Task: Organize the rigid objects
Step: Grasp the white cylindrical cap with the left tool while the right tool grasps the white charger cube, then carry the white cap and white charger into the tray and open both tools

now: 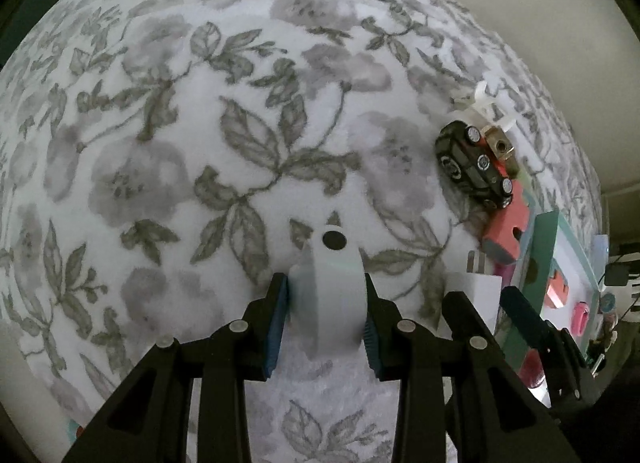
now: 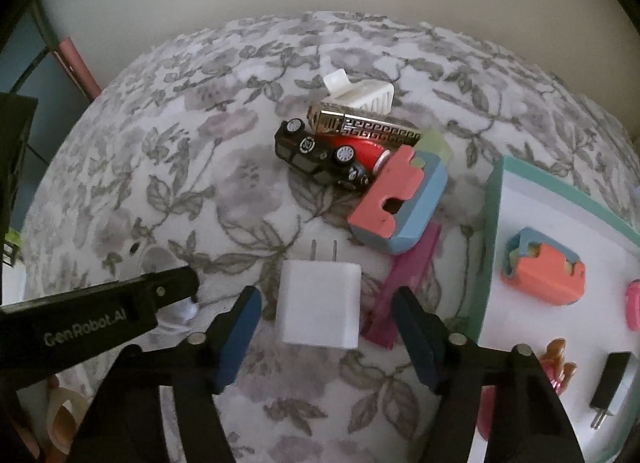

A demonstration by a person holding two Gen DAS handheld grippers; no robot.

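White charger plug on floral-cloth worktop, prongs pointing far, sitting between right gripper jaws. Tray with teal rim just right of it, already carrying a coral-blue block, a dark plug and pink bits.

Step in hand, by the look of it: pick of charger plug for transfer to tray. Right jaws part open, straddling the plug, gap visible each side, pads not pressing. Next move calls for closing squarely on the plug's flat sides, then lift clear and carry right over the rim. Magenta bar lies just right of the plug, near the right pad; risk of snagging it on closure.

Left gripper jaws clamped on a pale rounded piece with a black dot, held over bare cloth.

Remaining pile farther off: toy car, gold harmonica, white clip, another coral-blue block.
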